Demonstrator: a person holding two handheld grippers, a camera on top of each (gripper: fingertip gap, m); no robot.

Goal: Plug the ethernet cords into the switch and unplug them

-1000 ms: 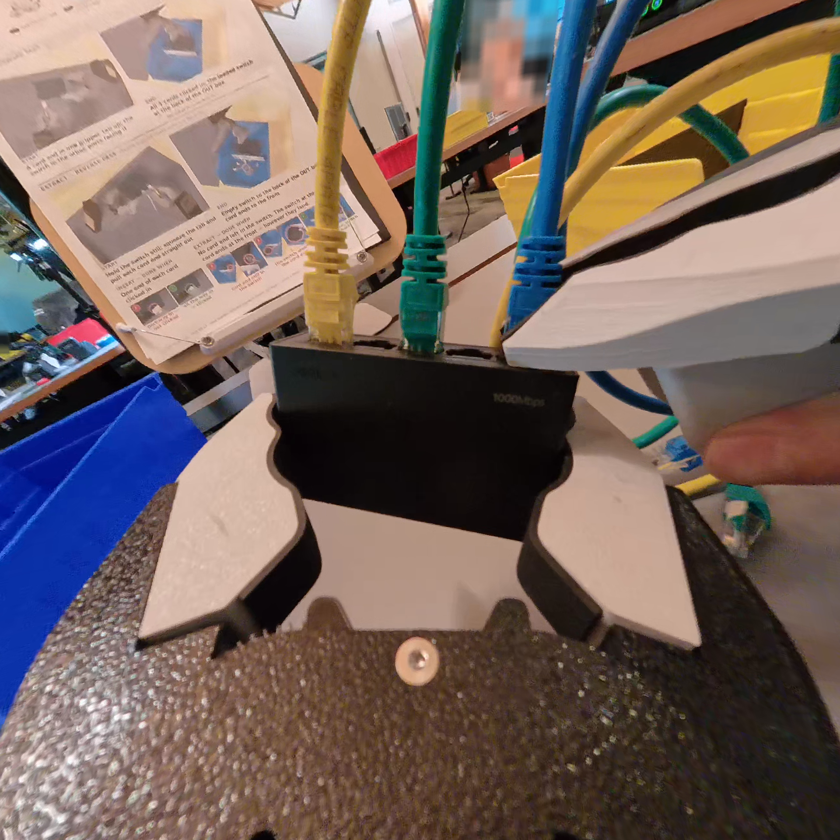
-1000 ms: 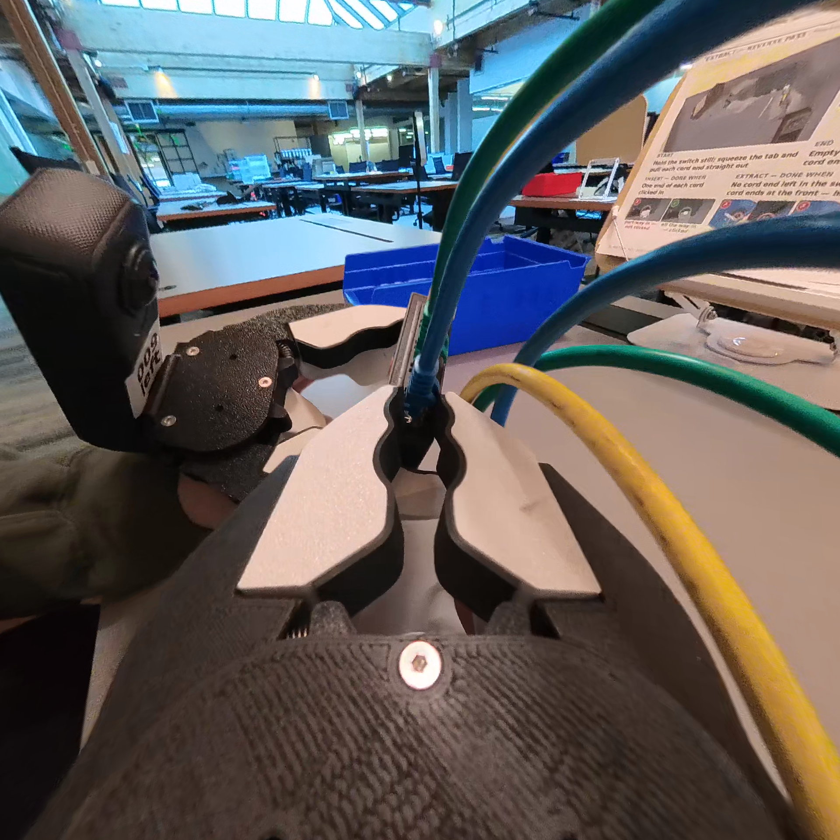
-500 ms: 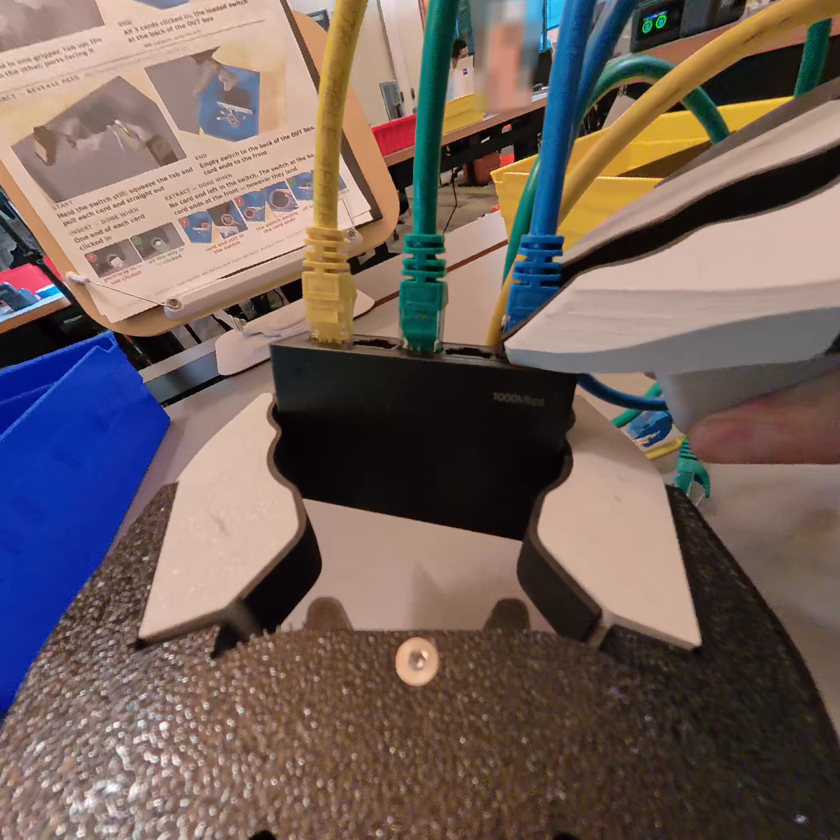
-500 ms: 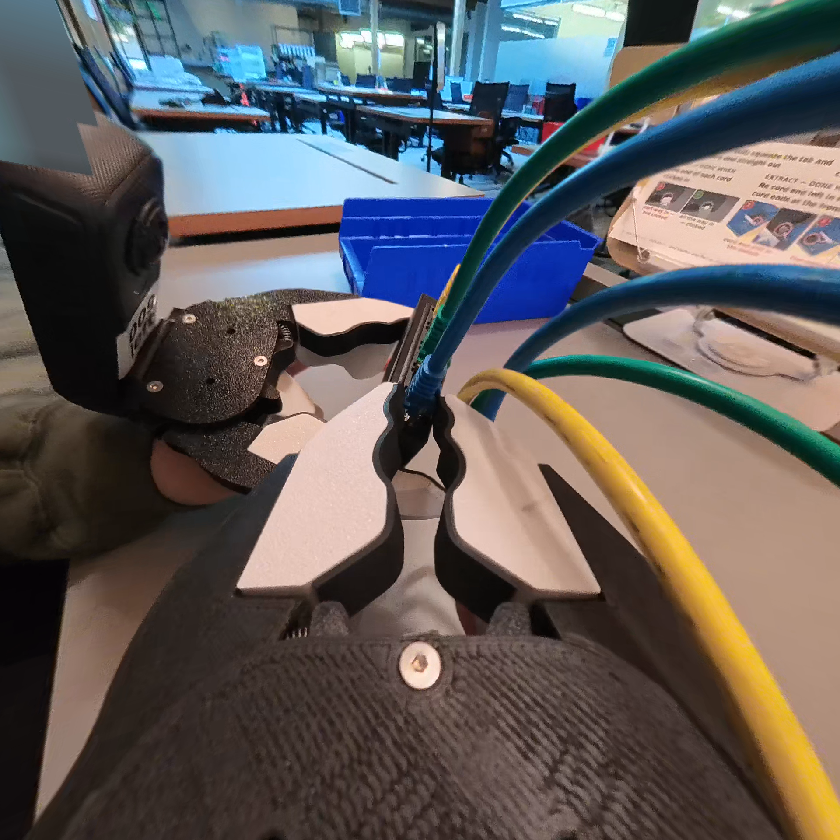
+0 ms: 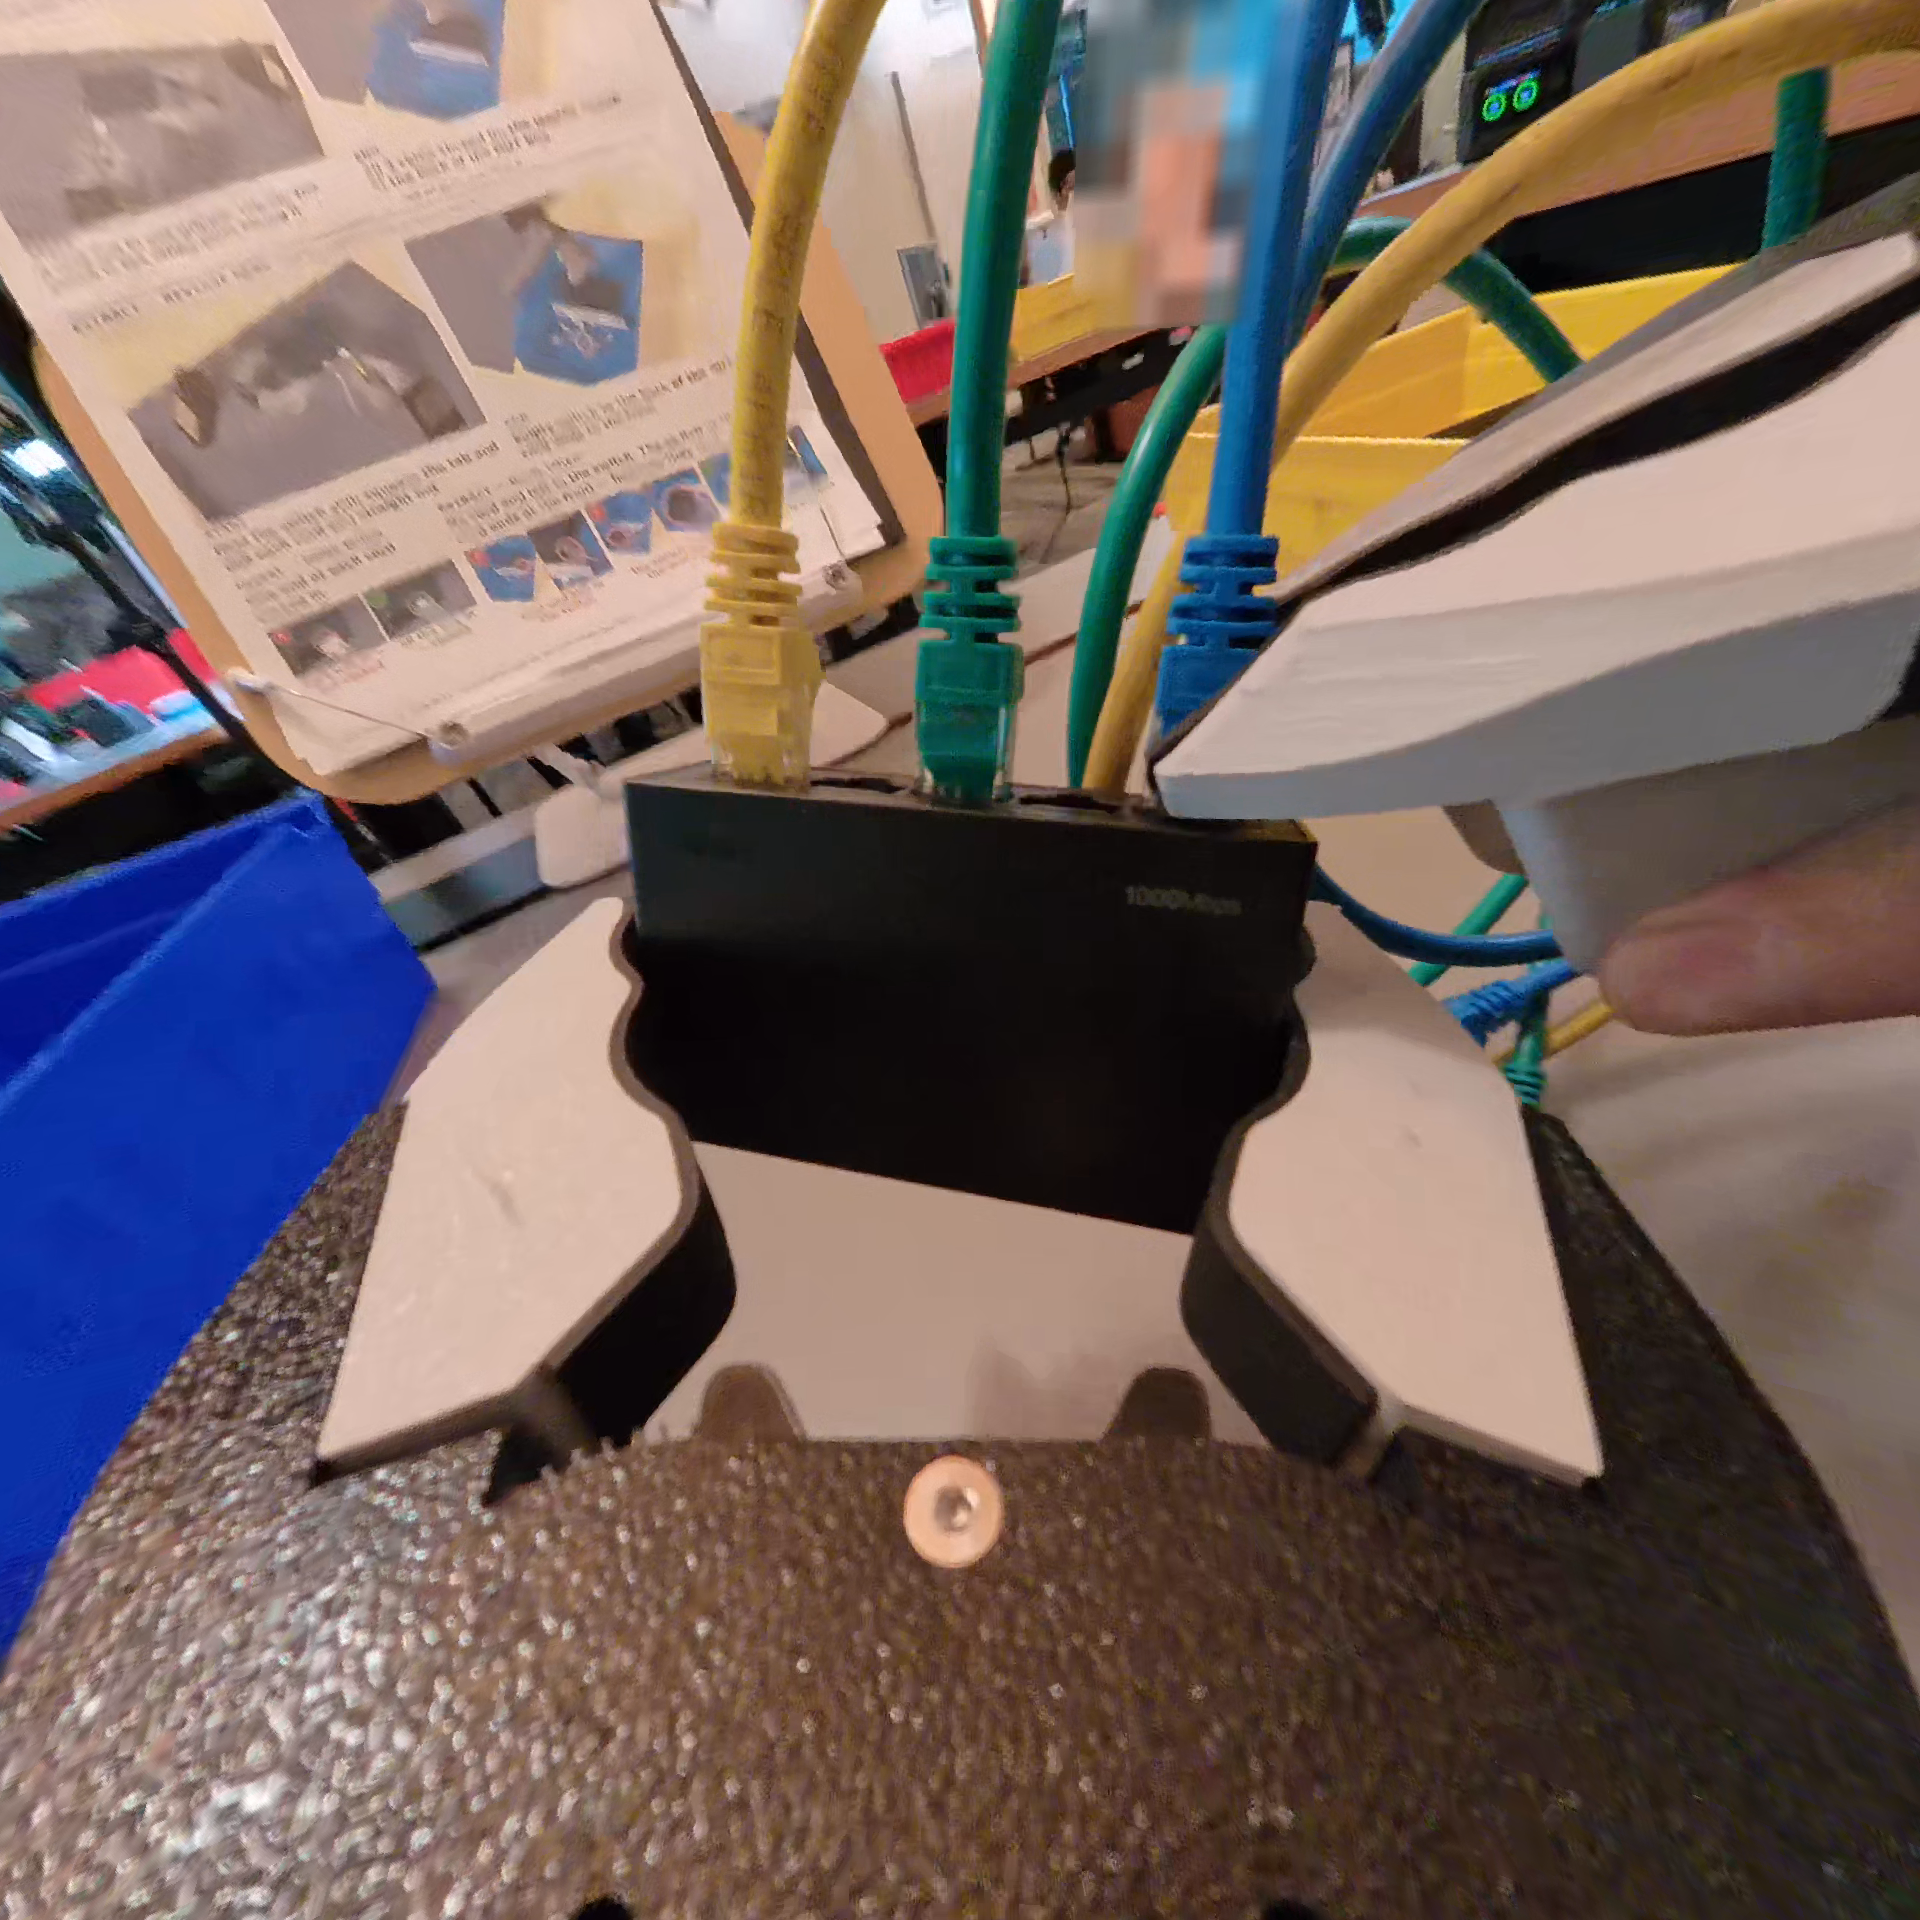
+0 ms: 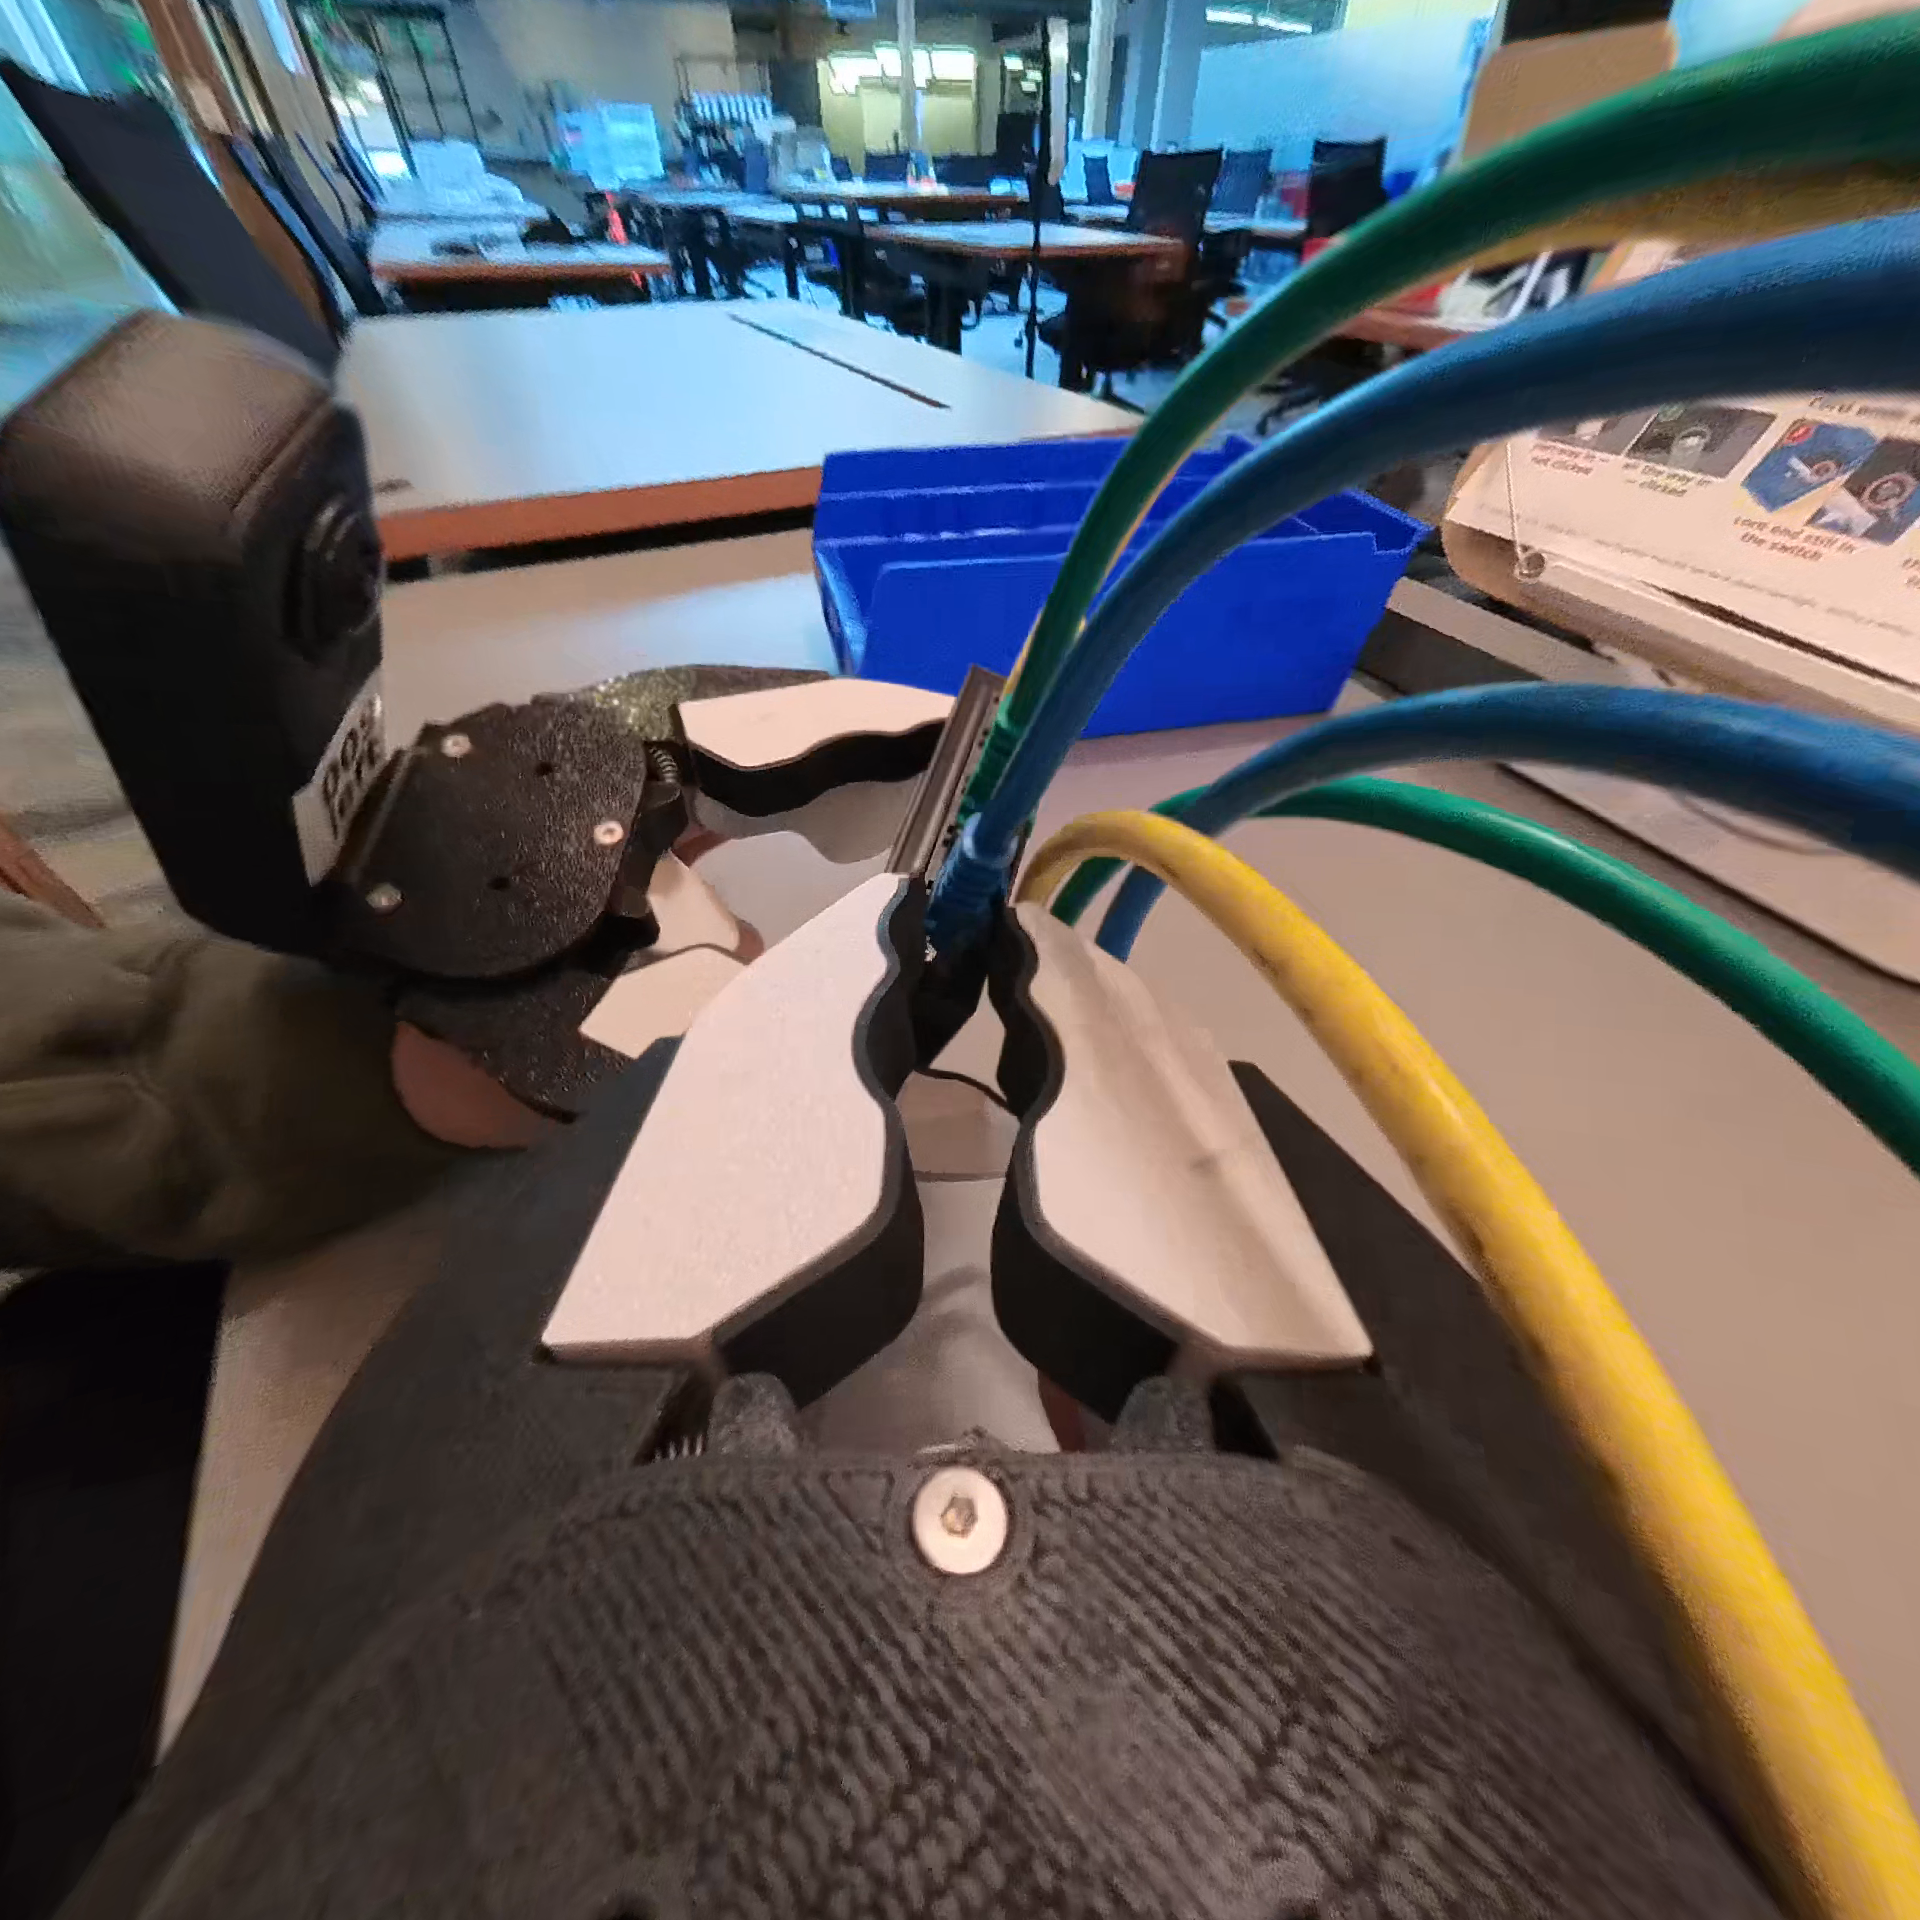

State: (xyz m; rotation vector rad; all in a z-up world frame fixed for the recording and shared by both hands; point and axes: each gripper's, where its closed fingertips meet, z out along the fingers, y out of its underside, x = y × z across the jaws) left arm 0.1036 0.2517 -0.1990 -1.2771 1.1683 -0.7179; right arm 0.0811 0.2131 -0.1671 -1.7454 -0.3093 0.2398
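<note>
Table (image 6: 1558,1091): grey top, carries everything below.

Blue bin (image 5: 156,1143) at left in L wrist view; in R wrist view it sits behind the switch, beyond the L gripper.

Clipboard w/ instruction sheet (image 5: 416,416) propped upright behind the switch, tilted back.

L gripper (image 5: 961,1023): clenched on the switch (image 5: 966,935), black box seated between both fingers, port face pointing away from cam. One finger on each short side of the box, rear part of the box down in the finger gap.

R gripper (image 6: 951,966): comes in from the right side of the switch, fingers closed on the blue plug (image 5: 1210,644) at the rightmost occupied port. In L wrist view its white finger covers the plug's lower end, so can't tell whether the plug is fully seated or partly out.

Cords, L to R along port row: yellow cord (image 5: 764,644), green cord (image 5: 966,655), blue cord (image 6: 1299,499). Yellow and green plugs sit in their ports. All three arch up and over.

Loose cord ends (image 5: 1507,1023) lie on table right of the switch, near a fingertip.
</note>
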